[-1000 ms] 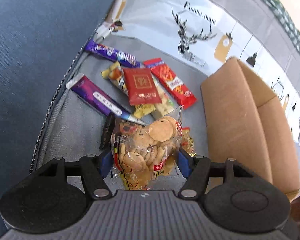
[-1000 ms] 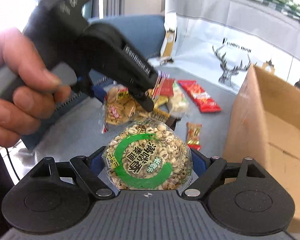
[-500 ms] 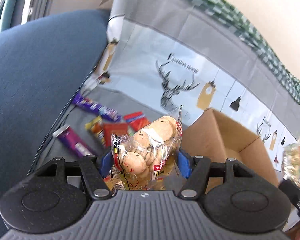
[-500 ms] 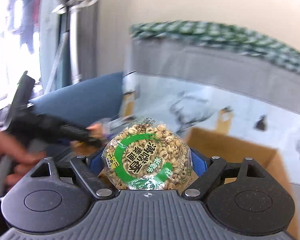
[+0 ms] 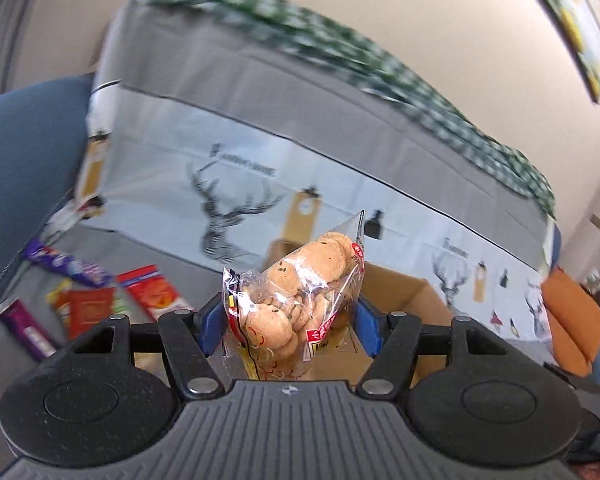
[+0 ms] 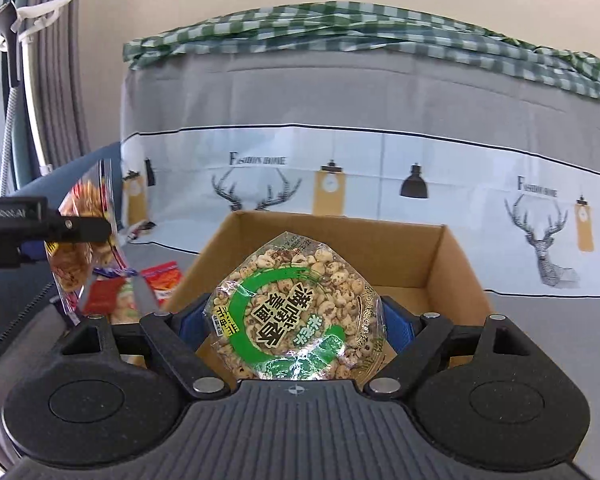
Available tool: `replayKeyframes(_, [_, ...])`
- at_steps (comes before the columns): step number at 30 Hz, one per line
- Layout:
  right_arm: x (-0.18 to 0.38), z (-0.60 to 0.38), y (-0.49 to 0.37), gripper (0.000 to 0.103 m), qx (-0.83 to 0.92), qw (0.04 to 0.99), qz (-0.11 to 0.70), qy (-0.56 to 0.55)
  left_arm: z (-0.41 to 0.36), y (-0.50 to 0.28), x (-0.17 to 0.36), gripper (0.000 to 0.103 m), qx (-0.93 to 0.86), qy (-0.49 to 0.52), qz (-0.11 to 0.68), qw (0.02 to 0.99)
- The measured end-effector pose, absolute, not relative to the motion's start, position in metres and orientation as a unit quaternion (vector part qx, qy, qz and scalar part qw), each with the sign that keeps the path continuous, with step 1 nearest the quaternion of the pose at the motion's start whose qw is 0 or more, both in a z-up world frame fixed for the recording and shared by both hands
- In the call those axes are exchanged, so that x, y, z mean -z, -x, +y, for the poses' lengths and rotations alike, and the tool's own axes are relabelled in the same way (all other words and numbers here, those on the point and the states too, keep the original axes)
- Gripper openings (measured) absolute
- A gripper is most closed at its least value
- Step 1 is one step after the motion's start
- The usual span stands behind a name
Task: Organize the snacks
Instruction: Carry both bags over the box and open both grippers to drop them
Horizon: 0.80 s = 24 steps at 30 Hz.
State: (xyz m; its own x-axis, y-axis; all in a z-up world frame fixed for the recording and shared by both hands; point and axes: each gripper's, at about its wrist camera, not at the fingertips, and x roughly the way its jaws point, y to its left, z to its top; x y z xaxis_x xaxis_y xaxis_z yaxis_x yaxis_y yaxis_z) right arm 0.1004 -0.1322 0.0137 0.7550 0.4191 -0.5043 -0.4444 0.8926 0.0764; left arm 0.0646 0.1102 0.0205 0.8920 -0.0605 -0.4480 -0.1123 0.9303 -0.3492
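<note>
Left gripper (image 5: 290,316): pinching clear cookie bag (image 5: 296,300), held upright in the air before the cardboard box (image 5: 404,292). Right gripper (image 6: 296,320): clamped on round puffed-grain pack (image 6: 296,312), held over the open box. Loose snack packets (image 5: 100,296): lying on the grey sofa seat (image 5: 148,248), left of the box.

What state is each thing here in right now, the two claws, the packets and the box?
Left claw: shut on the cookie bag, held up in the air.
Right claw: shut on the round puffed snack pack, in front of the box.
Cardboard box: open on top, upright.
Loose snack packets: lying flat on the grey cover.
</note>
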Motion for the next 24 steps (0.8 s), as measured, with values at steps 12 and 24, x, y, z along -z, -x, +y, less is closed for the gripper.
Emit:
replayKeyframes(12, [-0.005, -0.172, -0.101, 0.086, -0.187, 0.944, 0.270, 0.025, 0.038, -0.077, -0.012, 0.070, 0.054, 0.142, 0.228, 0.962])
replayKeyframes(24, [0.001, -0.190, -0.113, 0.097, -0.112, 0.955, 0.274, 0.017, 0.040, -0.086, -0.007, 0.091, 0.091, 0.202, 0.232, 0.947])
